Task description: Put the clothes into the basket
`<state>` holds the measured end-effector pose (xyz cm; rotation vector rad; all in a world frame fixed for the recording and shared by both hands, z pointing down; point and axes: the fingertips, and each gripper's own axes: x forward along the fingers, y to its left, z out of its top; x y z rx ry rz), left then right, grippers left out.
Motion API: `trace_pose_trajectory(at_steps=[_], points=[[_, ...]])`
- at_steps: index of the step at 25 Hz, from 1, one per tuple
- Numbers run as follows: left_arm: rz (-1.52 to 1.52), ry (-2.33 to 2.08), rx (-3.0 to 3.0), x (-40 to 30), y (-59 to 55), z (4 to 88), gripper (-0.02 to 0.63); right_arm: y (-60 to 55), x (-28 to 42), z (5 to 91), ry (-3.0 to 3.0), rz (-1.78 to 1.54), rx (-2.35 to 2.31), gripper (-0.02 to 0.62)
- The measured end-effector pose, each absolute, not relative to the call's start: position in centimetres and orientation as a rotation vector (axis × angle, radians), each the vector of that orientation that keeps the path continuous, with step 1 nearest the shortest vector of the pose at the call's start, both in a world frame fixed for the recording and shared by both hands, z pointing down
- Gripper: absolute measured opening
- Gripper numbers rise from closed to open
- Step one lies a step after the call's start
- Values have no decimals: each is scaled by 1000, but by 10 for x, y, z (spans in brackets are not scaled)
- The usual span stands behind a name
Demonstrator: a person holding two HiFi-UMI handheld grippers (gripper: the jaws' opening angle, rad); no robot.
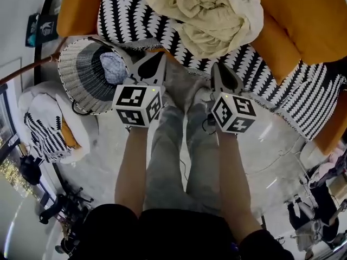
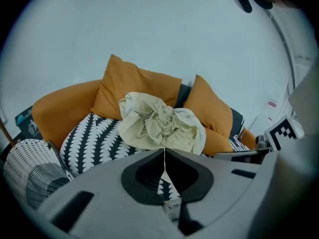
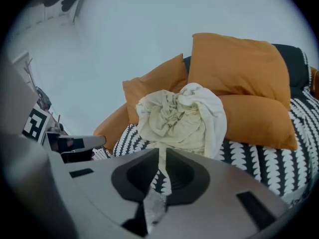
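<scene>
**Grippers shut and empty, clothes on the sofa**

Left gripper (image 1: 158, 56) and right gripper (image 1: 218, 66) are held side by side, each with its jaws pressed together and nothing gripped. Just beyond them, a crumpled cream garment (image 1: 200, 15) is heaped on a black-and-white patterned cover (image 1: 124, 15), flanked by orange cushions (image 1: 303, 15). To the left, a white woven basket (image 1: 76, 69) is seen, with a pale blue cloth (image 1: 113, 67) inside.

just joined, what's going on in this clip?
A person holds a gripper in each hand, facing a sofa. The left gripper and right gripper are both shut and empty, short of the crumpled cream garment on the patterned blanket. The basket sits to the left with one pale cloth already inside.
</scene>
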<state>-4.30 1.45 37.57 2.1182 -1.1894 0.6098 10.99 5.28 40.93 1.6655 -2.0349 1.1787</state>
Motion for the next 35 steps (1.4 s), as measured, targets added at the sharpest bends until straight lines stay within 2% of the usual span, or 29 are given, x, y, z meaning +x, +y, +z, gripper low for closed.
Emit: trace_pose_trajectory(at_steps=[9, 12, 13, 15, 17, 26, 35], points=[[627, -1230, 2144, -2, -3, 354, 11, 32, 146, 403, -2085, 1191, 1652, 33], [643, -1220, 2148, -1, -15, 364, 15, 21, 147, 411, -2070, 1223, 1648, 161], [653, -1214, 2144, 0, -18, 368, 36, 20, 150, 414, -2059, 1233, 1654, 167], [685, -1200, 2138, 3, -27, 377, 139, 18, 158, 419, -2031, 1246, 1676, 176], [737, -1184, 2139, 8, -36, 386, 180, 16, 168, 425, -1992, 1266, 1707, 204], [952, -1176, 2147, 17, -102, 420, 270, -15, 196, 451, -1803, 1345, 1865, 246], [1055, -1270, 2115, -10, -181, 440, 302, -43, 211, 485, -1571, 1403, 1972, 273]])
